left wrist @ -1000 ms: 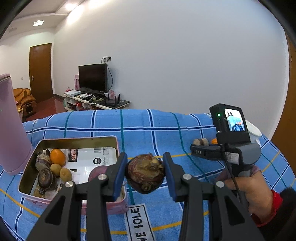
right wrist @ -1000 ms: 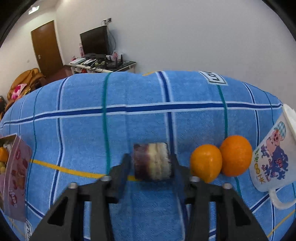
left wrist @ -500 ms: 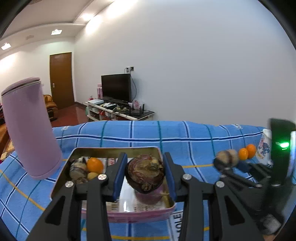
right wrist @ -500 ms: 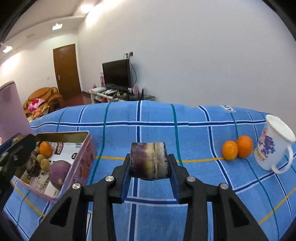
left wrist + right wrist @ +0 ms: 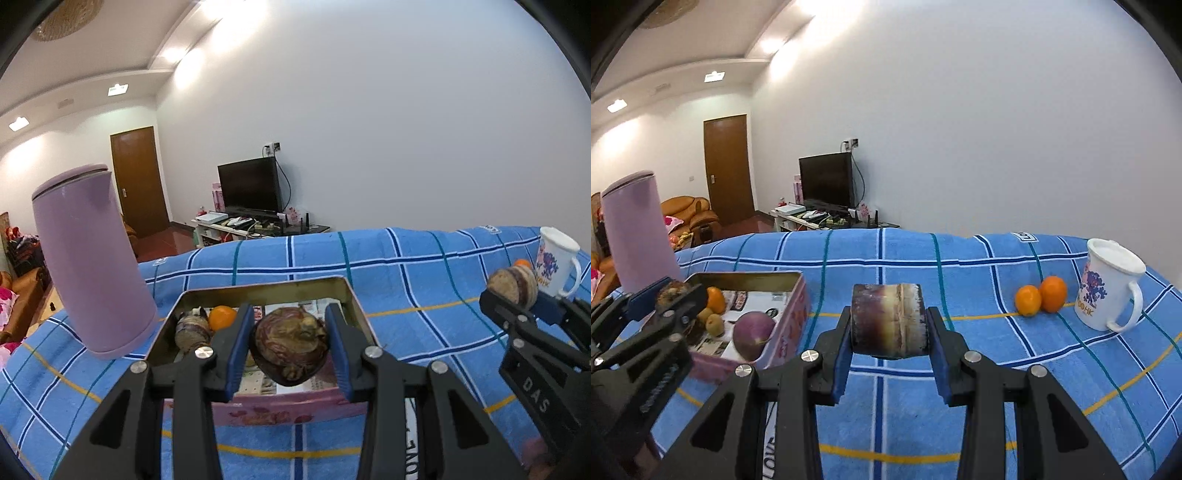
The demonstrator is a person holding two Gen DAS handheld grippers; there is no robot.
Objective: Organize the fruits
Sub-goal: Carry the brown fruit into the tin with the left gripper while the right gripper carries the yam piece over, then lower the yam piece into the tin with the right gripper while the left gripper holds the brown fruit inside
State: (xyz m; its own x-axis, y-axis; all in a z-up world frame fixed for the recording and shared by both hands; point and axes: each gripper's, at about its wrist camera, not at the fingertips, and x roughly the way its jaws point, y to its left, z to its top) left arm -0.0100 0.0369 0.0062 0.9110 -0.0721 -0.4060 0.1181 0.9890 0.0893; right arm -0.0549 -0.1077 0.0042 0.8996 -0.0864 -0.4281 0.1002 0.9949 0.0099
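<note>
Both loads have risen: our left gripper (image 5: 291, 350) clamps a hard, knobbly bulb (image 5: 291, 345) above the tin (image 5: 354, 295); right gripper (image 5: 890, 334) clamps a stiff cane piece (image 5: 889, 320) at 3 o'clock.

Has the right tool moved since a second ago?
Yes. The right tool with its cut stalk piece rose and shifted left, away from the two oranges.

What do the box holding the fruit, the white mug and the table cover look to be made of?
The box looks like thin sheet metal: dull gold inner walls, rolled rim, pink printed outside. The mug could be glazed ceramic or plastic; its glossy white surface with a printed cartoon leaves that open. The cover looks like terry towelling, with a fuzzy matte pile.
</note>
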